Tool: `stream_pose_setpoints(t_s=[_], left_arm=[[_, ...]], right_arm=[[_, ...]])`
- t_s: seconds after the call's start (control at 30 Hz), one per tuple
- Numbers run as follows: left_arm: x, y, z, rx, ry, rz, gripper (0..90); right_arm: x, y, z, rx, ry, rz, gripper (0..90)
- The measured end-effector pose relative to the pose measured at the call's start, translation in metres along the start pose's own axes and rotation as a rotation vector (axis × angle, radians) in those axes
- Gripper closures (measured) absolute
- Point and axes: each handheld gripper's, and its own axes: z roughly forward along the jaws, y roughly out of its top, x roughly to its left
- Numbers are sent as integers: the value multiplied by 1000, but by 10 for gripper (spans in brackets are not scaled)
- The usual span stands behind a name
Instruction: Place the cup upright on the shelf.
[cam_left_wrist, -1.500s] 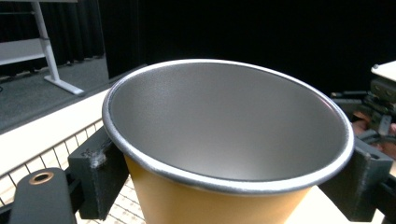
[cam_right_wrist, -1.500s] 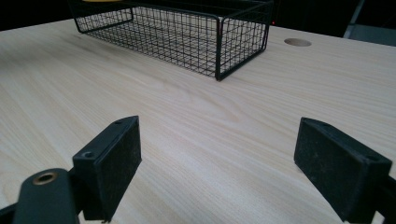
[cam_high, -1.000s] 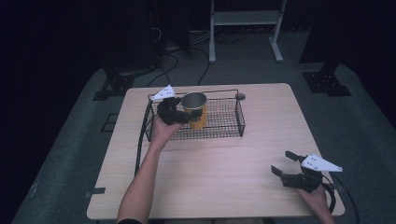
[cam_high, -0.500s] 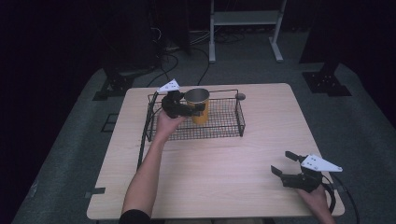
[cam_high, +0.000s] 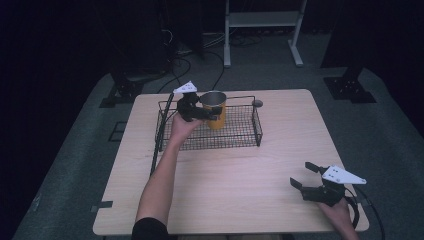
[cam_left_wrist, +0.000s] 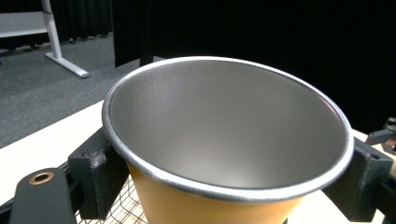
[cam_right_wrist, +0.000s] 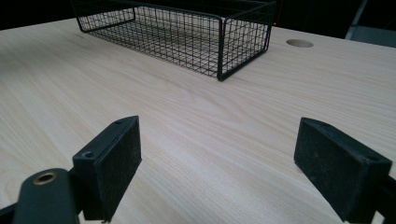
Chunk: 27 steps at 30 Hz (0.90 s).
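A yellow cup (cam_high: 218, 119) with a grey metal inside stands upright within the outline of a black wire basket (cam_high: 235, 146), near its back wall. My left gripper (cam_high: 210, 111) is shut on the cup just under its rim. In the left gripper view the cup (cam_left_wrist: 224, 140) is wedged between both jaws of the left gripper (cam_left_wrist: 231, 189), with basket mesh below it. I cannot tell whether the cup touches the basket floor. My right gripper (cam_high: 304, 175) rests open and empty near the table's front right corner. In its own view the right gripper (cam_right_wrist: 217, 172) faces the basket (cam_right_wrist: 219, 44).
The pale wooden table (cam_high: 240, 195) has a round cable hole (cam_high: 257, 103) just behind the basket's right end, the same hole (cam_right_wrist: 299, 43) that shows in the right gripper view. Dark floor, cables and a white stand frame (cam_high: 260, 20) lie beyond the far edge.
My left gripper has carried the cup slightly up and to the right over the basket. The right gripper has stayed where it was, open.
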Motion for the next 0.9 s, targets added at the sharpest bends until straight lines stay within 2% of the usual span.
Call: stream_pose_setpoints(t_s=[0.1,0.2,0.3,0.4,0.5,0.67,0.77,0.83,0.87,0.9], left_arm=[[5,-1,4,34,13,4,126],[8,1,9,63,5,4,126],[8,1,13,62,17,24,126],[9,-1,15,66,14,22,126],[12,-4,17,90,27,27,126],[16,-5,17,82,30,23,126],[19,-7,19,110,32,22,126],[21,-6,24,171,12,18,125],[21,-6,24,171,12,18,125],[20,-6,28,194,14,34,125]], right_arm=[[0,0,0,0,0,-1,139],[0,0,0,0,0,0,139],[0,0,0,0,1,-1,139],[0,0,0,-1,1,-2,139],[0,0,0,-1,2,-2,139],[0,0,0,-1,3,-2,139],[0,0,0,0,3,-3,139],[0,0,0,-1,3,-2,139],[0,0,0,-1,3,-3,139],[0,0,0,-1,3,-2,139]])
